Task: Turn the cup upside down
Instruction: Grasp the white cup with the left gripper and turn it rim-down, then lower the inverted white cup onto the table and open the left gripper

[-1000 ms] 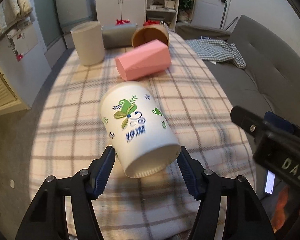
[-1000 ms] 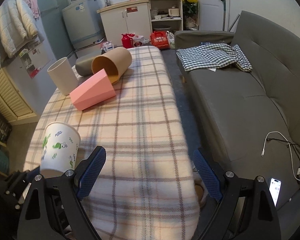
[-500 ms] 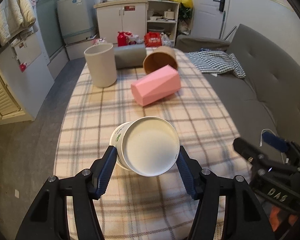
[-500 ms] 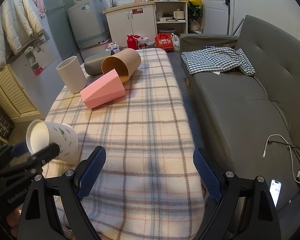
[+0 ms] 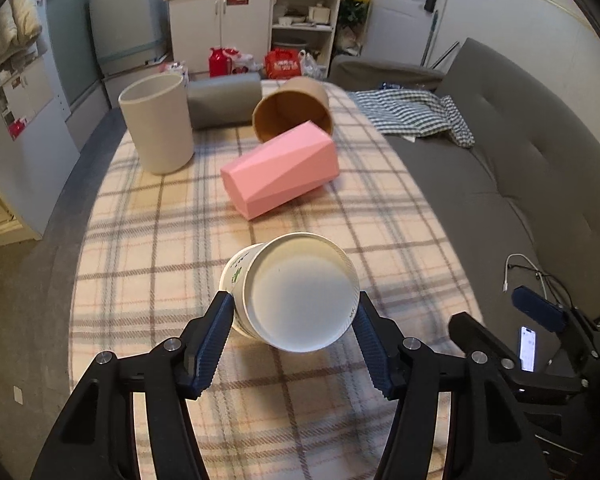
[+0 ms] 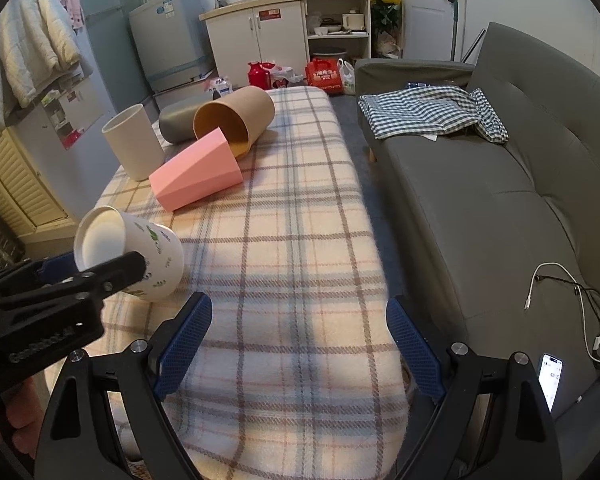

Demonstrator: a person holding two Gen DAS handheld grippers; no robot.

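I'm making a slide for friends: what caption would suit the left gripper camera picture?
Left gripper tips a paper cup, its base toward the camera, over a plaid tablecloth.

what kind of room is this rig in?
Looks like a lived-in home, a combined living and kitchen space: a grey sofa, a white cabinet with a faucet, and a plaid-covered table.
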